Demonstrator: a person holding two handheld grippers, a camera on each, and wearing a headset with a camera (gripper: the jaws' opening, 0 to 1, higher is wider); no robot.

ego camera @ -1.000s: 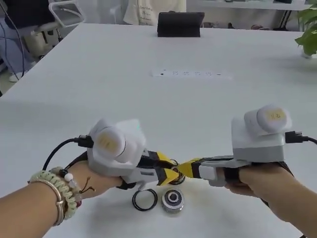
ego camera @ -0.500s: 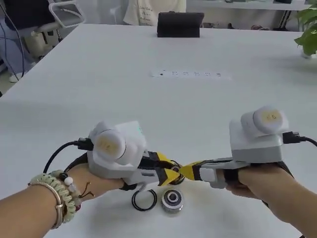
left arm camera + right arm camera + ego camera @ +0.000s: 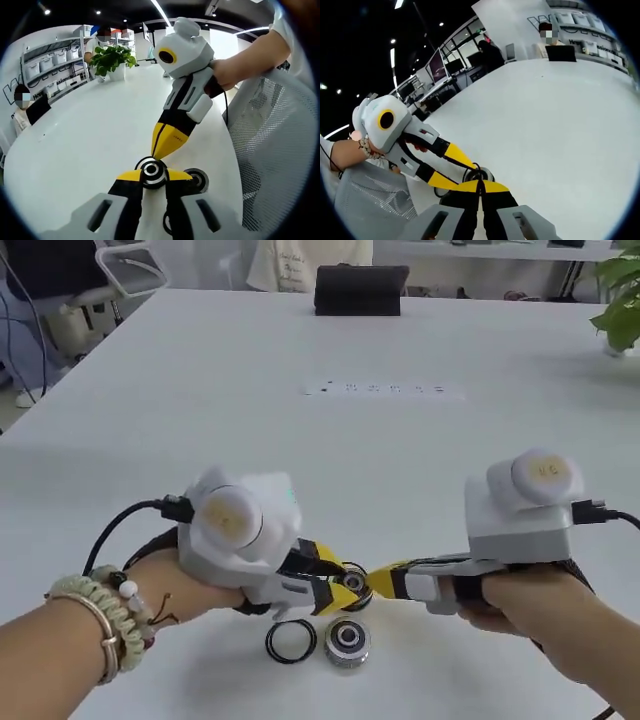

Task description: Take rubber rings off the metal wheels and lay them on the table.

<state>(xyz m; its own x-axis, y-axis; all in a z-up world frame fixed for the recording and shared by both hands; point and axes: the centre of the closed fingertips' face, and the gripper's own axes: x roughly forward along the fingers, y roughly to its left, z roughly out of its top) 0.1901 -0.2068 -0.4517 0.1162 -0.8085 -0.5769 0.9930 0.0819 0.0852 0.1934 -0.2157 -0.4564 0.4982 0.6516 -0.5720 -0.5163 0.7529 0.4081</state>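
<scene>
My left gripper [image 3: 343, 587] [image 3: 154, 176] is shut on a small metal wheel [image 3: 353, 584] [image 3: 153, 170] and holds it just above the table. The wheel carries a black rubber ring. My right gripper [image 3: 373, 585] [image 3: 480, 185] meets it from the right with its jaws shut, pinching the ring's edge [image 3: 476, 168] at the wheel's rim. In the left gripper view the right gripper [image 3: 159, 153] comes down onto the wheel from above. A bare metal wheel [image 3: 347, 639] [image 3: 198, 179] and a loose black rubber ring [image 3: 291, 641] lie on the table below the grippers.
The white table [image 3: 320, 460] stretches far ahead. A flush socket strip [image 3: 385, 389] sits mid-table and a black case [image 3: 358, 289] at the far edge. A potted plant [image 3: 622, 302] stands at the far right, a mesh chair [image 3: 280, 150] beside the table.
The left gripper has rolled slightly and the held wheel now shows more between the two grippers' tips. The loose ring and bare wheel have not moved.
</scene>
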